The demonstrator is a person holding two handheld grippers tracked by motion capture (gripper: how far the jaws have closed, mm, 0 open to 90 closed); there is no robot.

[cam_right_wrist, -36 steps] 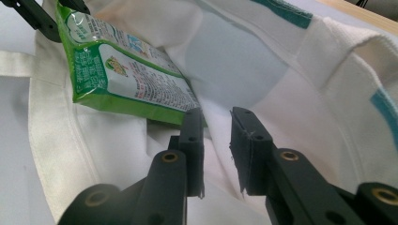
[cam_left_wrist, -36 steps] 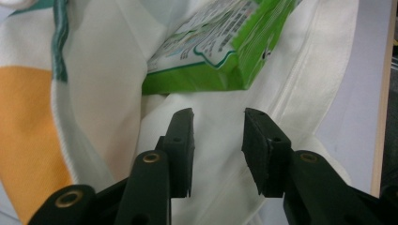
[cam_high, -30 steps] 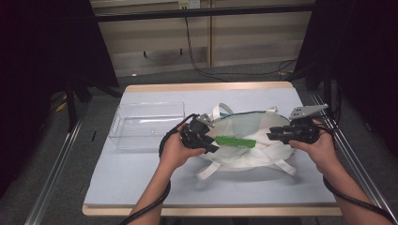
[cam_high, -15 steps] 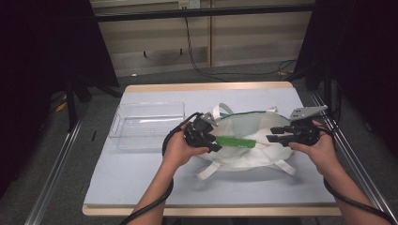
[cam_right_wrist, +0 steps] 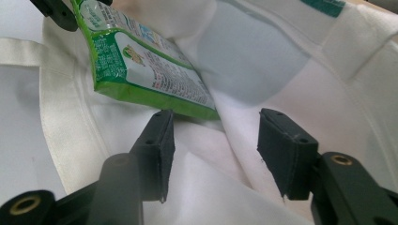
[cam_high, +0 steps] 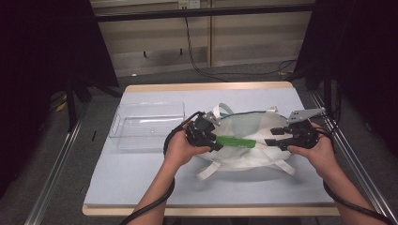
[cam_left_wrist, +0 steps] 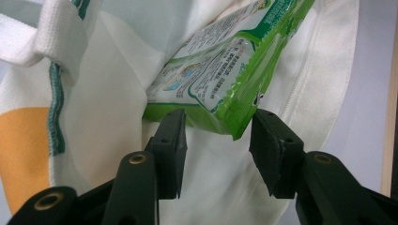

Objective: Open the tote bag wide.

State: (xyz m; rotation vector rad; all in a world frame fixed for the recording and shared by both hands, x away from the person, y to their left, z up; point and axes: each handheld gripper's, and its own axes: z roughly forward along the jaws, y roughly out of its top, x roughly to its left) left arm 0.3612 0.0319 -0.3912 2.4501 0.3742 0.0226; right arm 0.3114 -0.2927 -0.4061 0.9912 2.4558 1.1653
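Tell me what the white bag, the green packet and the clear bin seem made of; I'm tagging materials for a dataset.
White bag: apparently woven cloth, matte, with stitched seams and webbing handles. Green packet: seemingly thin plastic film, glossy and printed, with a flat crimped end seal. Clear bin: probably rigid transparent plastic; the table shows through its walls and its rim catches light.

The white bag (cam_high: 244, 140) occupied the middle of the worktop (cam_high: 141, 173), with both tools at its mouth. The left tool (cam_left_wrist: 216, 145) stood with jaws apart, the green packet (cam_left_wrist: 220, 75) just ahead of the gap and bag cloth on both sides. The right tool (cam_right_wrist: 213, 150) was likewise parted over folded cloth. A clear tray (cam_high: 148, 124) blocked the left rear. The near strip of worktop lay free, as did the far edge.
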